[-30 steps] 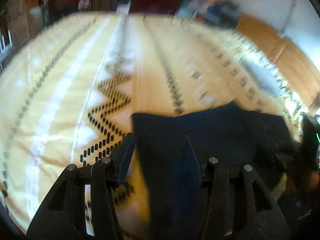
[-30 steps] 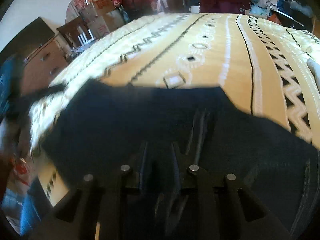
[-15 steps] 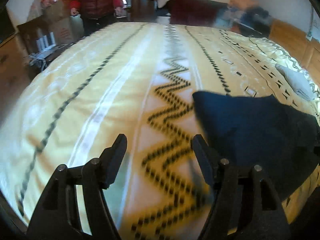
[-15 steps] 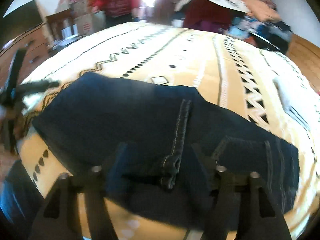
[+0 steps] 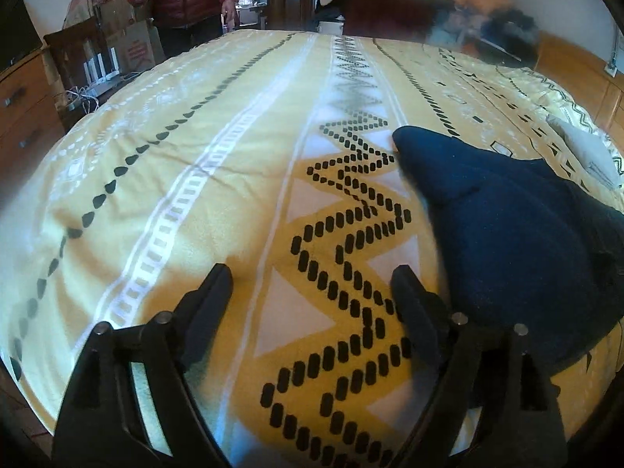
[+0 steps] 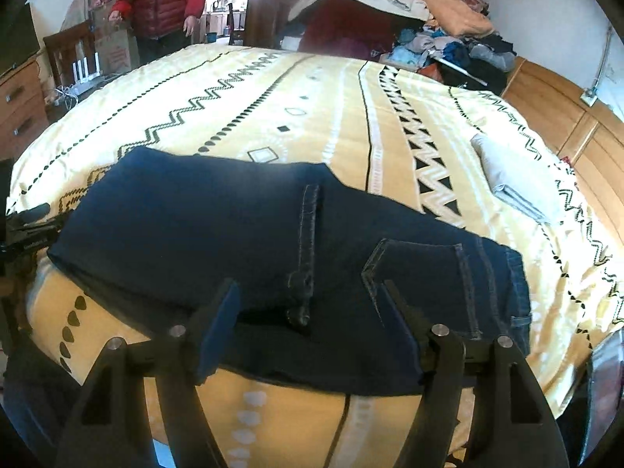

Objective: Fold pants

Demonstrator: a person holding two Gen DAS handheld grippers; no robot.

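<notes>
Jeans folded on the bed, both claws apart and empty.

We see the dark denim jeans [image 6: 280,249] lying in a folded stack near the bed's [image 6: 312,97] front edge; the left claw [image 5: 308,284] and right claw [image 6: 308,300] each stand apart, holding nothing. We judge the denim heavy, limp and non-slippery; take hold at the thick stitched waistband or a folded edge.
</notes>
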